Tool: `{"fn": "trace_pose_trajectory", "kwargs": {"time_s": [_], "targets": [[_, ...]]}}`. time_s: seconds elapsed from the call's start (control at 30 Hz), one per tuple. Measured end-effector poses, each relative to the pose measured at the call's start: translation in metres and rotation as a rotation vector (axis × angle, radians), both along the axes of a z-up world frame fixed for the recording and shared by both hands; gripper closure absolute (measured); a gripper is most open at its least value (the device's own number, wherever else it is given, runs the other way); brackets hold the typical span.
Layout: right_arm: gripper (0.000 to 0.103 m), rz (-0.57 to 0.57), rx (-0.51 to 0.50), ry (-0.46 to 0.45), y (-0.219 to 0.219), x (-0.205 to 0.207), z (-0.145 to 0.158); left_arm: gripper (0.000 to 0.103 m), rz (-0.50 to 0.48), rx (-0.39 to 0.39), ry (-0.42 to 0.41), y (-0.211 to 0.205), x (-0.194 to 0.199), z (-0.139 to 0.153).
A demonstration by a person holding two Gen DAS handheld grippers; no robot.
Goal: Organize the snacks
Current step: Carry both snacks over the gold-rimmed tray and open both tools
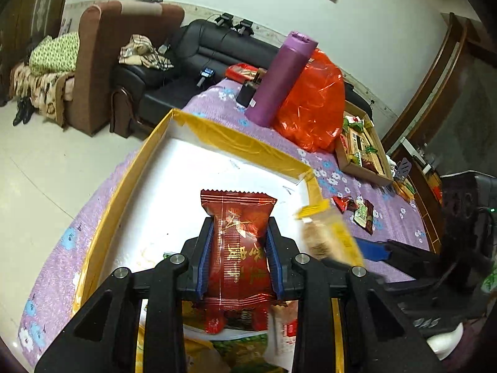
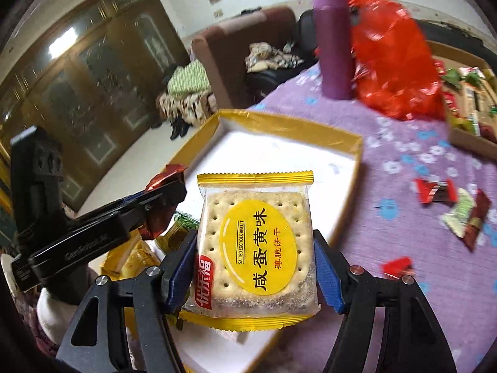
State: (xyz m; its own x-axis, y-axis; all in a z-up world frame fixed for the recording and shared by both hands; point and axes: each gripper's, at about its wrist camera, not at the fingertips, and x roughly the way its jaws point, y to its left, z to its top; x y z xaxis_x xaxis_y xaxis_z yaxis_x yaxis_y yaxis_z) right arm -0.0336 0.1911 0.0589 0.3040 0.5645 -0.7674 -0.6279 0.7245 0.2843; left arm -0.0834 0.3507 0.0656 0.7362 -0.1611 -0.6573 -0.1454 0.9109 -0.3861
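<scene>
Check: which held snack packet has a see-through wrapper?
The salted egg yolk biscuit packet in the right gripper; the left gripper holds an opaque red foil packet.

My left gripper [image 1: 239, 242], matt black plastic with ribbed blue pads and bright metal pins, pinches a glossy red foil packet [image 1: 237, 248]. My right gripper [image 2: 255, 264] clamps a biscuit pack [image 2: 256, 248] of clear shiny film with yellow edges. Below lies a box [image 1: 236, 144] with gold foil walls and smooth white floor, on a purple flowered cloth [image 2: 403, 155].
</scene>
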Motion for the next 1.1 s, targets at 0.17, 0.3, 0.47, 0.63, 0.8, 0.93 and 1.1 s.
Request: {"fn": "trace_pose_trajectory", "kwargs": {"time_s": [0.17,0.3,0.47,0.63,0.8,0.93,1.1], "targets": [[0.033,0.017,-0.053,0.007,0.027,0.005,-0.020,0.072,0.005,-0.048,-0.003,0.013,-0.005,-0.002],[0.031,0.015,-0.034,0.024,0.034,0.009,-0.024,0.059,0.034,-0.122,0.006,0.024,-0.016,0.000],[0.033,0.009,0.024,0.028,0.020,0.008,-0.012,0.054,0.044,-0.153,-0.026,0.013,-0.035,0.010],[0.032,-0.032,0.060,-0.018,-0.024,0.003,0.008,0.036,0.035,-0.182,-0.064,-0.022,-0.054,0.023],[0.032,-0.140,0.075,-0.069,-0.100,0.003,0.023,0.033,-0.062,-0.216,-0.070,-0.066,-0.059,0.028],[0.032,-0.294,0.090,-0.050,-0.178,0.020,0.019,0.033,-0.139,-0.199,-0.035,-0.105,-0.052,0.027],[0.030,-0.442,0.153,0.024,-0.253,0.034,0.006,0.034,-0.203,-0.174,0.003,-0.142,-0.046,0.025]]}}
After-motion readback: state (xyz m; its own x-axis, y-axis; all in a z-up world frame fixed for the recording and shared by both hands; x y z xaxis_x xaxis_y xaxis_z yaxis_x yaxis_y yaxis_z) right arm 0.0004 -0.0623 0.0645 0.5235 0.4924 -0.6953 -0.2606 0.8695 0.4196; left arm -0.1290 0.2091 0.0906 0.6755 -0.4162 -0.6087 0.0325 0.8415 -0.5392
